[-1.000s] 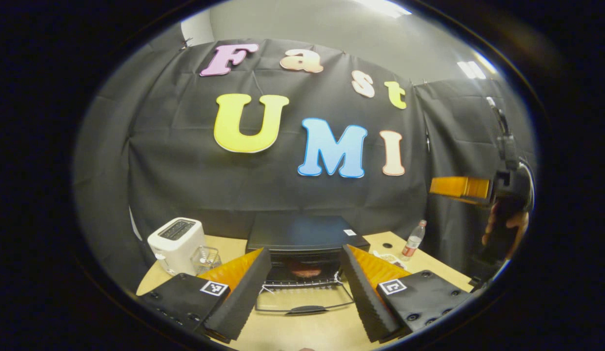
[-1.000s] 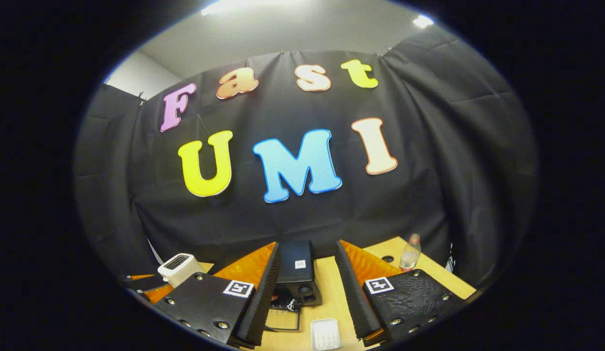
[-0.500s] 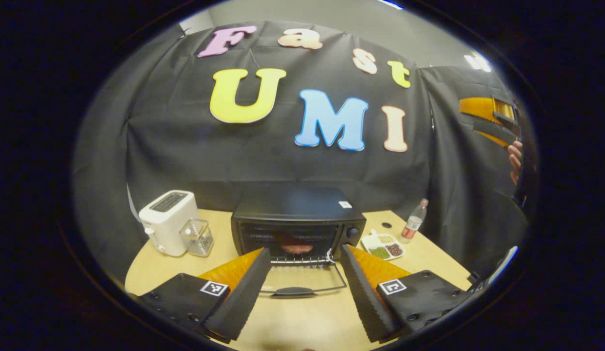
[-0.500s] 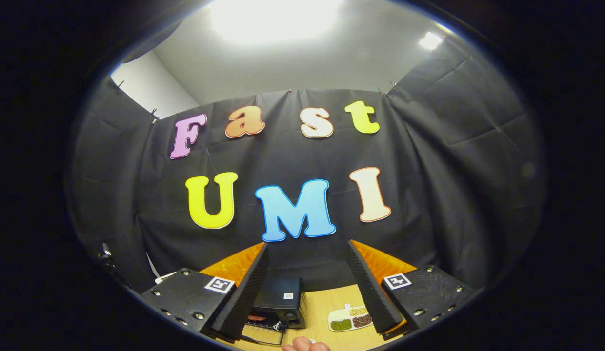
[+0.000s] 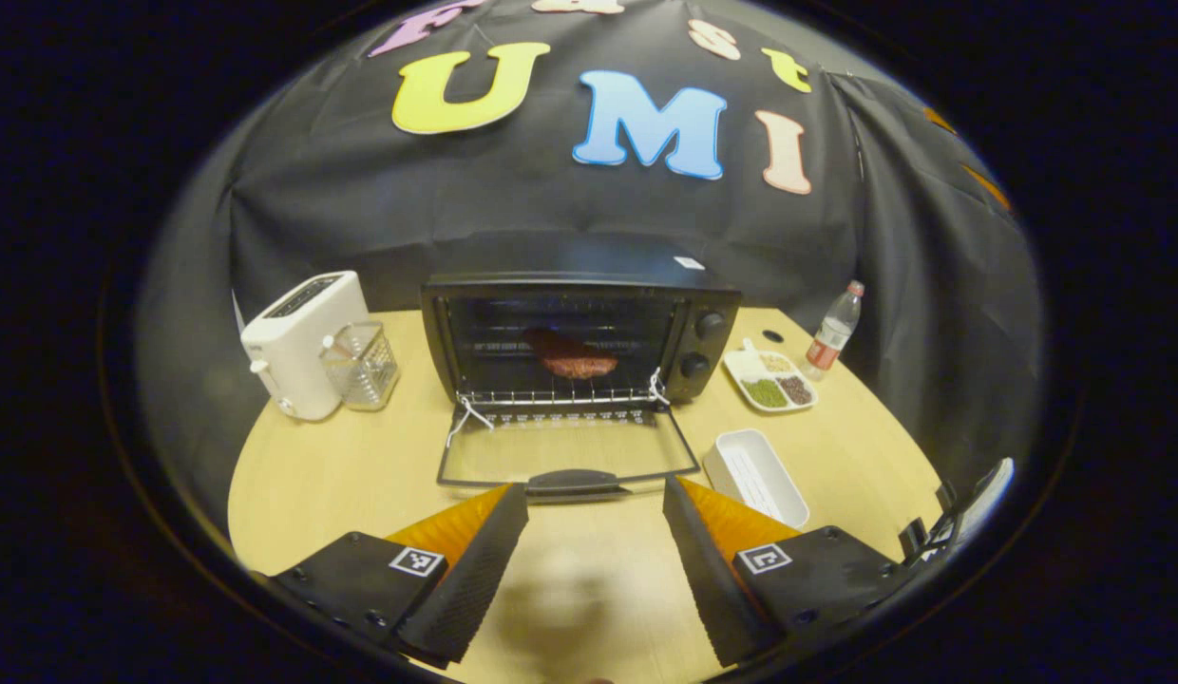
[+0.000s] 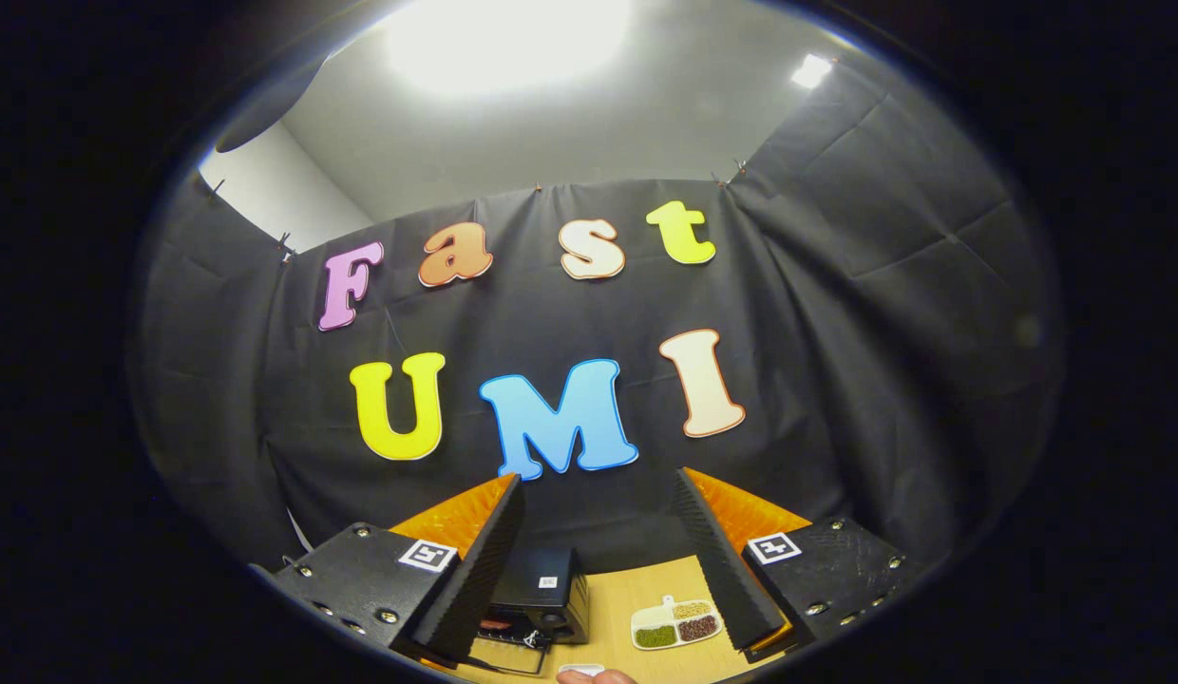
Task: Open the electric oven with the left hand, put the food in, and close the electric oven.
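Observation:
In the left gripper view a black electric oven stands at the back of a round wooden table, its glass door folded flat toward me. A reddish-brown piece of food lies on the wire rack inside. My left gripper hovers open just in front of the door's handle, holding nothing. In the right gripper view my right gripper is open and raised high, tilted toward the booth wall, with the oven small and far below between its fingers.
A white toaster and a clear wire-lined cup stand left of the oven. To its right are a divided dish of beans, a plastic bottle and an empty white tray. A fingertip shows at the bottom edge of the right gripper view.
My left gripper has pulled back and tipped downward, so the whole open oven and table came into sight. The right gripper rose and tilted upward, away from the table.

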Motion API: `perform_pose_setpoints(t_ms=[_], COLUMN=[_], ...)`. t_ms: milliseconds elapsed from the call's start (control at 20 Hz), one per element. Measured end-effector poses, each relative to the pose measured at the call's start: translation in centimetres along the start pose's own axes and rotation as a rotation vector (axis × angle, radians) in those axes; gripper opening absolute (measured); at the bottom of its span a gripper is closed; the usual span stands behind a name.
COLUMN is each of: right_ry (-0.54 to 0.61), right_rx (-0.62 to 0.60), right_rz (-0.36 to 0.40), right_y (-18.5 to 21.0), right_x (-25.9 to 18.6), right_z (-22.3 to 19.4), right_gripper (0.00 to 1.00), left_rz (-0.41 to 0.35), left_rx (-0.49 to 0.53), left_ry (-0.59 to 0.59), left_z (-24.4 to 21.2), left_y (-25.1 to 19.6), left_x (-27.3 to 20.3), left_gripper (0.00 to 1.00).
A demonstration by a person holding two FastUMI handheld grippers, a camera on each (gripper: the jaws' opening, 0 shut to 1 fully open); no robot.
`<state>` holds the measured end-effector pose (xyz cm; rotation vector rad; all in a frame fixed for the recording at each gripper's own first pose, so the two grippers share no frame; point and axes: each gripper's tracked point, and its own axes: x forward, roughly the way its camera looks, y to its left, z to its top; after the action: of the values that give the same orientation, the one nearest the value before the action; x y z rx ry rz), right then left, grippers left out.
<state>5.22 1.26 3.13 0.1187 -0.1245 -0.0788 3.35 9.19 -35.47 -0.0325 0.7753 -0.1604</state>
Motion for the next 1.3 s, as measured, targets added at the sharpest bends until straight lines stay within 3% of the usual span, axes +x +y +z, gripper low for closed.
perform_pose_setpoints(t_ms=[100,600,1100,1150,1200,1250,1300], right_ry=[0.012,0.049,0.039,0.042,0.047,0.051,0.045], right_rx=[-0.007,-0.012,0.0,-0.002,-0.001,0.001,0.0], right_rz=[-0.011,-0.085,-0.173,-0.177,-0.174,-0.174,-0.183], right_y=[-0.6,-4.0,-6.5,-6.7,-6.6,-6.6,-6.7], right_x=[0.1,0.2,0.8,0.9,0.9,1.0,1.0], right_z=[-0.5,-1.8,-2.0,-2.1,-2.2,-2.2,-2.1], right_gripper=[0.95,0.96,0.95,1.0,0.95,1.0,0.95], left_rz=[0.002,0.024,0.059,0.064,0.066,0.066,0.065], left_rx=[-0.016,-0.033,-0.114,-0.119,-0.116,-0.103,-0.088], left_ry=[0.064,0.287,0.386,0.392,0.389,0.406,0.41], left_z=[-1.5,-6.6,-8.2,-8.1,-8.0,-8.0,-8.0], left_y=[0.0,0.8,1.9,2.1,2.3,2.2,2.3], left_x=[1.4,7.9,12.0,12.3,12.6,12.7,12.7], left_gripper=[0.97,0.97,0.97,0.96,0.97,0.98,0.97])
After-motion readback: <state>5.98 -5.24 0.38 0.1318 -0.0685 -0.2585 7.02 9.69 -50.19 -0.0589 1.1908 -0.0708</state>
